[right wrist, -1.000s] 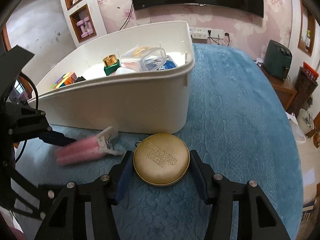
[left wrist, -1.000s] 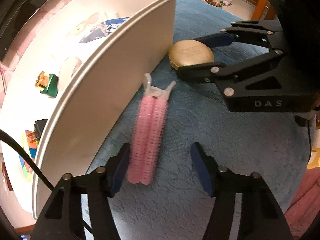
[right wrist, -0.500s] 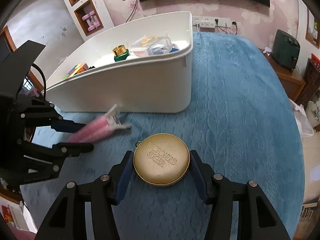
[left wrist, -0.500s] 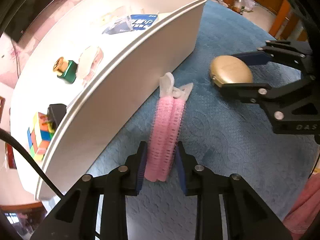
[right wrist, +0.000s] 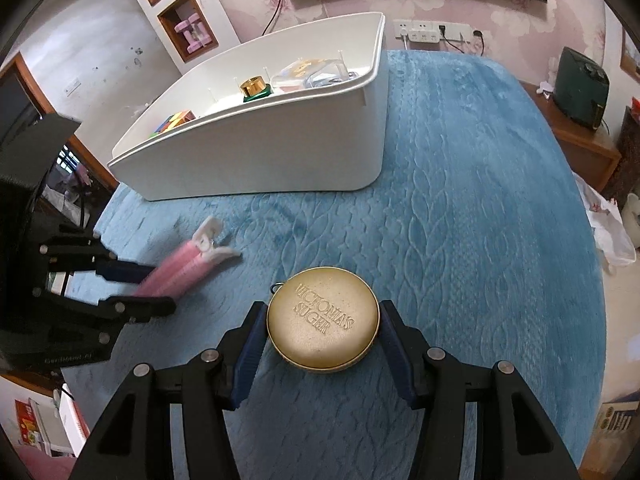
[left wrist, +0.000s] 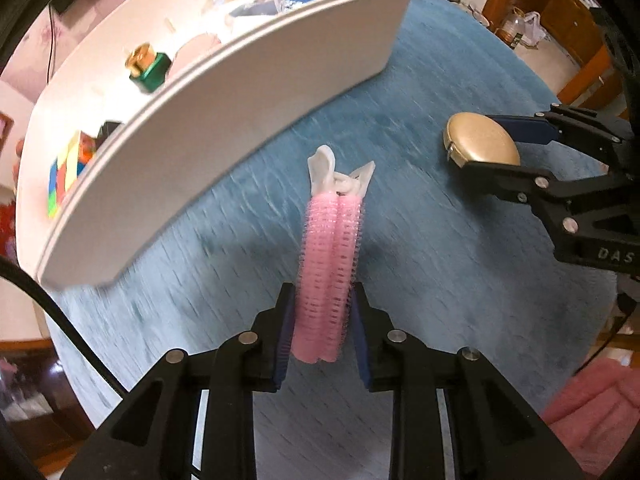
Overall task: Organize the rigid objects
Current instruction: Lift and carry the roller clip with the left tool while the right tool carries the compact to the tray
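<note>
Left gripper (left wrist: 322,320) fingers pinch the near end of the pink hair roller clip (left wrist: 328,264), white tip pointing to 12 o'clock, above the blue cloth (right wrist: 480,200). Right gripper (right wrist: 322,354) fingers clamp the gold round tin (right wrist: 323,318) at 9 and 3 o'clock. White bin (right wrist: 280,156) sits at 11 o'clock, holding a green bottle (left wrist: 150,70) and colour cube (left wrist: 64,172).

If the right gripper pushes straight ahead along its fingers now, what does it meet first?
Holding the gold round tin, the right gripper points over open blue bedspread toward the white storage bin. The bin's near wall looks like the first obstacle, though the gripper's height above the bedspread is unclear.
</note>
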A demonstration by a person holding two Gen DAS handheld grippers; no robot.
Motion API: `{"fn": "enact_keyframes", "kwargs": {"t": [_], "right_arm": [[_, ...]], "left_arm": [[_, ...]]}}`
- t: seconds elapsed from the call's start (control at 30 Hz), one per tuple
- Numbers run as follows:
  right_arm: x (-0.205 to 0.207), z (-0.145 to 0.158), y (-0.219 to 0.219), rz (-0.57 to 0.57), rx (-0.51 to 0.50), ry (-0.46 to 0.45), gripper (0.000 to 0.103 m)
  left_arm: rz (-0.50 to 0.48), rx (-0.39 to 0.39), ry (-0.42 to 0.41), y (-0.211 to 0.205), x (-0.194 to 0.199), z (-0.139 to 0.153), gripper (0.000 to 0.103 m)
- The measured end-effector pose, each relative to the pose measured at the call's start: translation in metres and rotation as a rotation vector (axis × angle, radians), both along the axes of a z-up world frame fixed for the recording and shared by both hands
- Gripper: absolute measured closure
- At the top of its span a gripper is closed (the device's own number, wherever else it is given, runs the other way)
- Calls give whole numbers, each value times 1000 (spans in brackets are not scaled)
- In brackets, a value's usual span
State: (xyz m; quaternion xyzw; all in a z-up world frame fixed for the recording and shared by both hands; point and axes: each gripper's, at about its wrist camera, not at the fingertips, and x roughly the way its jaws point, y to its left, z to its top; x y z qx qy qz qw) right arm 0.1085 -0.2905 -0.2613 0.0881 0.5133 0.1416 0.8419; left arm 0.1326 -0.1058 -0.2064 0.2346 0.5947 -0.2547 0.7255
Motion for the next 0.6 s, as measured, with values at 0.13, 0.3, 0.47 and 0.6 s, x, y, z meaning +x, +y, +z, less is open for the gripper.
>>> {"fn": "enact_keyframes", "kwargs": {"t": [0.13,0.3,0.47,0.6], "right_arm": [[-9,5,3,-8,-9,12,47],[-19,18,17,-27,-15,26,47],[-29,33,37,-75,-6,48,47],[-33,49,58,-113,2,50,47]], "left_arm": [[24,-33,46,12,-9,6,75],[76,-106,107,36,-22,20,75],[122,-169,122,77,-27,40,75],[158,-198,72,111,-27,61,75]]}}
